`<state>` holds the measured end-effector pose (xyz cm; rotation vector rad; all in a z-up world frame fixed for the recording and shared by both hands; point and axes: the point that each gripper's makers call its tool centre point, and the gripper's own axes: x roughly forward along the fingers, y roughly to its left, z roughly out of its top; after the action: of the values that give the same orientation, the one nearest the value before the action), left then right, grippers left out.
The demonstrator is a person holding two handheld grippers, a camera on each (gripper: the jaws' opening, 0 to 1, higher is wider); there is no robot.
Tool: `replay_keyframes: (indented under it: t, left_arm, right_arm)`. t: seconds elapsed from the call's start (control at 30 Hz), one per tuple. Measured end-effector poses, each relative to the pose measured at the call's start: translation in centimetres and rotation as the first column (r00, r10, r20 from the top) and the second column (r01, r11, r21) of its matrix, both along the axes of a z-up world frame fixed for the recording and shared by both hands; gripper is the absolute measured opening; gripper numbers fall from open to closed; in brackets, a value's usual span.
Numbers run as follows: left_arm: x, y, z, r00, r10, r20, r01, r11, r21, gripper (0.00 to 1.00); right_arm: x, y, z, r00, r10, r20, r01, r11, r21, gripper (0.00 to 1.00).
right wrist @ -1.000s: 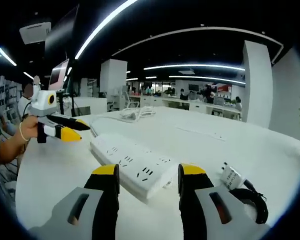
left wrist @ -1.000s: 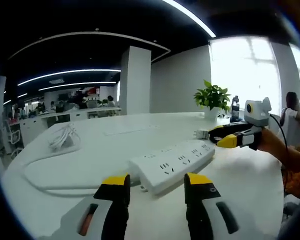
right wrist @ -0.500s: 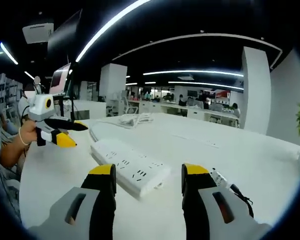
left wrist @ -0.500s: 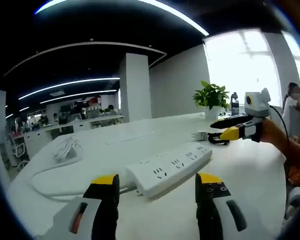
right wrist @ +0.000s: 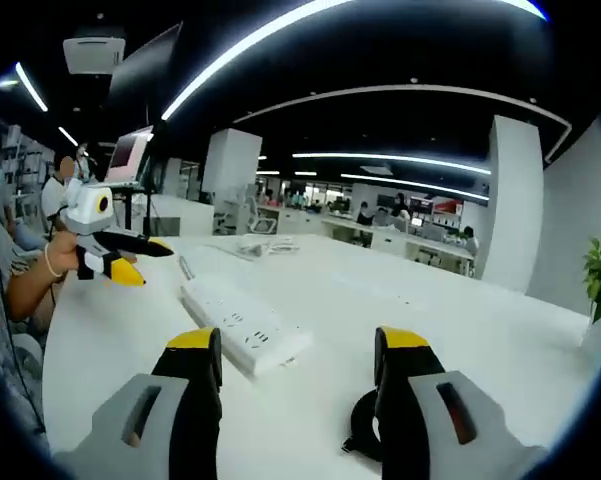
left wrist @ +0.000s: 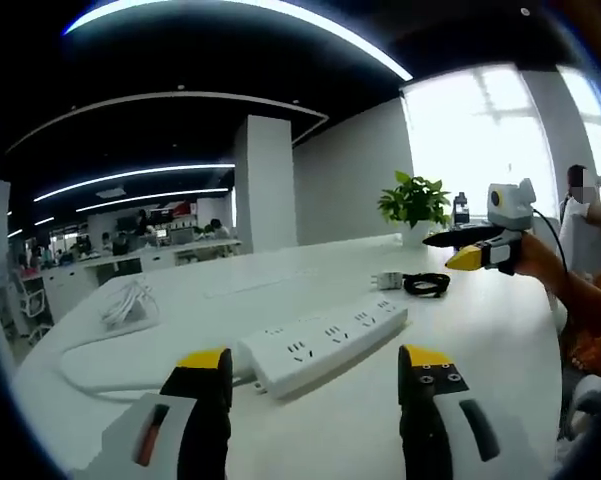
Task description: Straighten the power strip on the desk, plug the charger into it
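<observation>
A white power strip lies slantwise on the white desk, just beyond my left gripper, which is open and holds nothing. Past the strip's far end sit the small white charger and its coiled black cable. My right gripper hovers above them in a person's hand. In the right gripper view the power strip lies ahead of my open right gripper. The black cable shows low beside the right jaw. My left gripper hangs to the left above the desk.
The strip's white cord loops off to the left, and a bundle of white cable lies further back. A potted plant and a bottle stand at the desk's far side. A monitor stands behind the hand.
Both grippers have drawn back and up from the power strip, which looks smaller and farther. Both pairs of jaws stand a little wider apart. The strip and charger lie where they were.
</observation>
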<state>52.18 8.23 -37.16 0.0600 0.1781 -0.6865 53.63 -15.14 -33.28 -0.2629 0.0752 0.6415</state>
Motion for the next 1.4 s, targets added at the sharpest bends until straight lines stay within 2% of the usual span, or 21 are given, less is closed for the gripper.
replay_keyframes:
  t: [0.1,0.37,0.43,0.6,0.67,0.83,0.9,1.0,1.13,1.4]
  left_arm:
    - [-0.5,0.1,0.1,1.000,-0.003,0.003,0.003,1.000,-0.002,0.70]
    - [-1.3,0.3,0.7,1.000,-0.006,0.012,0.006,1.000,-0.019,0.74]
    - [-1.5,0.3,0.9,1.000,-0.005,0.019,0.005,1.000,-0.023,0.74]
    - [-1.8,0.3,0.9,1.000,-0.007,0.011,0.008,0.999,-0.048,0.79]
    - [-1.7,0.5,0.8,1.000,0.007,0.004,-0.007,0.998,-0.066,0.81]
    - [-1.3,0.9,0.2,0.999,0.034,-0.023,-0.035,0.997,-0.063,0.94]
    - [-1.3,1.1,0.1,0.999,0.040,-0.026,-0.041,0.997,-0.059,0.95]
    - [-1.3,1.2,0.0,0.999,0.042,-0.030,-0.044,0.997,-0.068,0.96]
    - [-1.4,1.4,0.1,0.998,0.044,-0.035,-0.047,0.996,-0.078,0.99]
    - [-1.5,1.5,0.2,0.998,0.044,-0.034,-0.047,0.995,-0.087,0.99]
  right_arm:
    - [-0.5,-0.9,0.0,1.000,0.003,0.014,-0.003,0.999,-0.035,0.66]
    - [-0.8,-3.4,-0.1,0.999,-0.036,0.011,0.037,0.997,-0.066,0.71]
    - [-0.7,-4.0,-0.1,0.999,-0.048,0.007,0.049,0.997,-0.053,0.72]
    - [-0.1,-6.0,0.6,0.994,-0.107,-0.022,0.107,0.993,0.040,0.75]
    - [0.3,-7.2,0.4,0.986,-0.159,-0.057,0.162,0.985,0.057,0.74]
    - [1.9,-9.6,0.1,0.964,-0.251,-0.082,0.259,0.961,0.098,0.75]
    - [2.5,-10.5,-0.7,0.951,-0.282,-0.123,0.295,0.950,0.101,0.75]
    - [3.4,-11.7,-1.5,0.938,-0.313,-0.152,0.330,0.938,0.104,0.75]
    - [4.0,-12.6,-2.3,0.926,-0.332,-0.178,0.354,0.929,0.110,0.74]
    - [4.3,-13.5,-3.1,0.916,-0.351,-0.193,0.372,0.925,0.081,0.74]
